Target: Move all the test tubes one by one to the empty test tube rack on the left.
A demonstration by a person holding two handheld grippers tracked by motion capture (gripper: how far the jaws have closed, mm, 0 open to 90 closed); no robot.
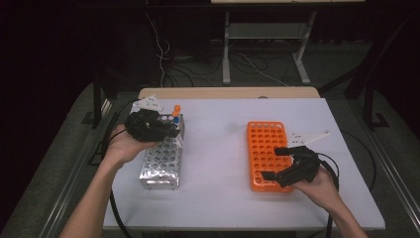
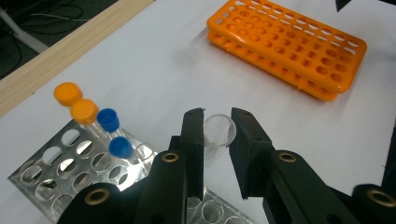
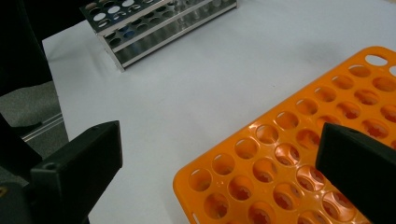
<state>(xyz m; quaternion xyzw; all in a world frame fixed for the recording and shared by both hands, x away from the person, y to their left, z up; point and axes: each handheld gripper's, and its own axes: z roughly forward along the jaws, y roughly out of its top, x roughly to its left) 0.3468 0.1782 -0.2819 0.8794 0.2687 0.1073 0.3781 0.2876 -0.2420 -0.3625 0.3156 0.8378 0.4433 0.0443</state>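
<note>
At the left of the high view, the left gripper [image 2: 217,128] has its jaws clamped on a clear uncapped tube [image 2: 218,131] above the metal rack [image 1: 161,161]. The step looks like carrying it; next calls for crossing to the orange rack [image 1: 266,154] at centre right. There the right gripper [image 1: 276,162] hovers level, jaws apart and empty.

An orange rack [image 1: 267,153] dotted with round holes lies near the white table's [image 1: 218,163] right edge. By the left edge stands a shiny silver metal rack [image 1: 161,163] with two orange caps [image 2: 76,102] and two blue caps [image 2: 114,133] (the held tube [image 2: 219,130] is clear). Both grippers are black.
</note>
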